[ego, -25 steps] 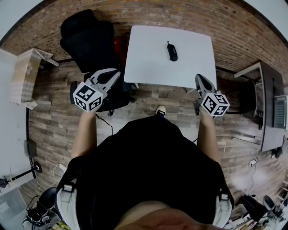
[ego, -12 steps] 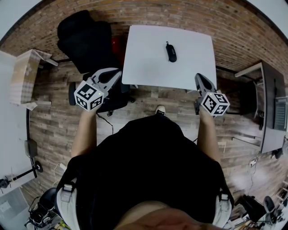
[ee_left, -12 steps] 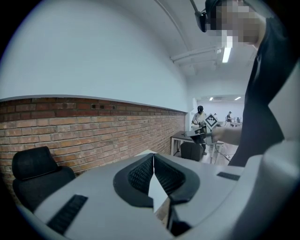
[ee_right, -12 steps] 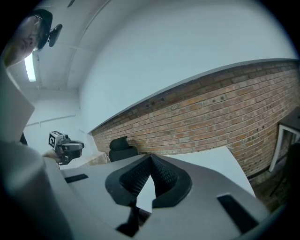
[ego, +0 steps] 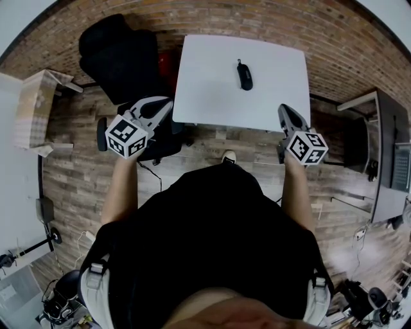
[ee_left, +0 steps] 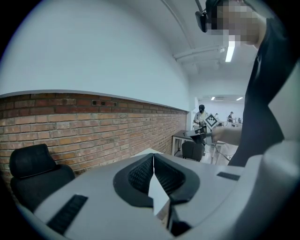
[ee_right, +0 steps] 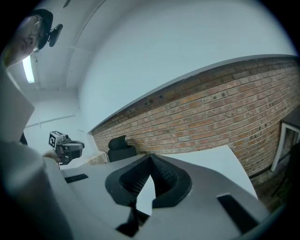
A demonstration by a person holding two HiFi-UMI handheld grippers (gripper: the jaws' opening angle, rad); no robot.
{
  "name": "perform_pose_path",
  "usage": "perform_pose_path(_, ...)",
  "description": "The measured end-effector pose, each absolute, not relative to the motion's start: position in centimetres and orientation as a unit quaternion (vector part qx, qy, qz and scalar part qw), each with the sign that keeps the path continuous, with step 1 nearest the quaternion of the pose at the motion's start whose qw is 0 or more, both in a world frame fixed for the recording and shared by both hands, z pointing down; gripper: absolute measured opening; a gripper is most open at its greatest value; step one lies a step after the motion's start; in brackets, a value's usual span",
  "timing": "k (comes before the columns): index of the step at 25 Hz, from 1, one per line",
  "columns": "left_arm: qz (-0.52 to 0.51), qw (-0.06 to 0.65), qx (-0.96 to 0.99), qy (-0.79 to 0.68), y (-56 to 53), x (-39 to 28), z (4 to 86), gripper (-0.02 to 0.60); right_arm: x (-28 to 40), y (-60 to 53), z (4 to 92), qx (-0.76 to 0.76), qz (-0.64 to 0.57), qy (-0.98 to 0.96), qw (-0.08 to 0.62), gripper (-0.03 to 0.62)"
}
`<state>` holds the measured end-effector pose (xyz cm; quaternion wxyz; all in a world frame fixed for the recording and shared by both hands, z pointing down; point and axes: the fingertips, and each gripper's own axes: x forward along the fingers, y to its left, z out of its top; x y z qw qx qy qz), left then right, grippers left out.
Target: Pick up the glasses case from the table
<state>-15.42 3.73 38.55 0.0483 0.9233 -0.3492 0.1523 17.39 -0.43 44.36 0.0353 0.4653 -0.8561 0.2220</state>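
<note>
A black glasses case (ego: pixel 244 74) lies on the white table (ego: pixel 205 96), toward its far middle. My left gripper (ego: pixel 162 103) hovers just off the table's near left corner, jaws shut and holding nothing. My right gripper (ego: pixel 284 110) hangs by the near right corner, also shut and empty. Both are well short of the case. In the left gripper view the pads (ee_left: pixel 140 174) meet tip to tip. In the right gripper view the pads (ee_right: pixel 161 176) also touch, with the table top (ee_right: pixel 215 161) beyond them. The case is hidden in both gripper views.
A black office chair (ego: pixel 125 54) stands left of the table, against the brick wall (ego: pixel 257 16). A wooden shelf unit (ego: pixel 38 106) sits at far left, a dark desk (ego: pixel 385 154) at right. Wood floor lies underfoot.
The table and case have drifted slightly nearer and left in the head view as the person steps forward. Both grippers keep their pose and stay shut.
</note>
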Motion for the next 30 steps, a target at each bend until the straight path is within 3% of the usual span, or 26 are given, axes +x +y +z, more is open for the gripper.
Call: perform_pose_path(30, 0.149, 0.07, 0.905, -0.393, -6.4, -13.0, 40.0, 0.011, 17.7, -13.1, 46.9, 0.408, 0.232, -0.881, 0.062, 0.015)
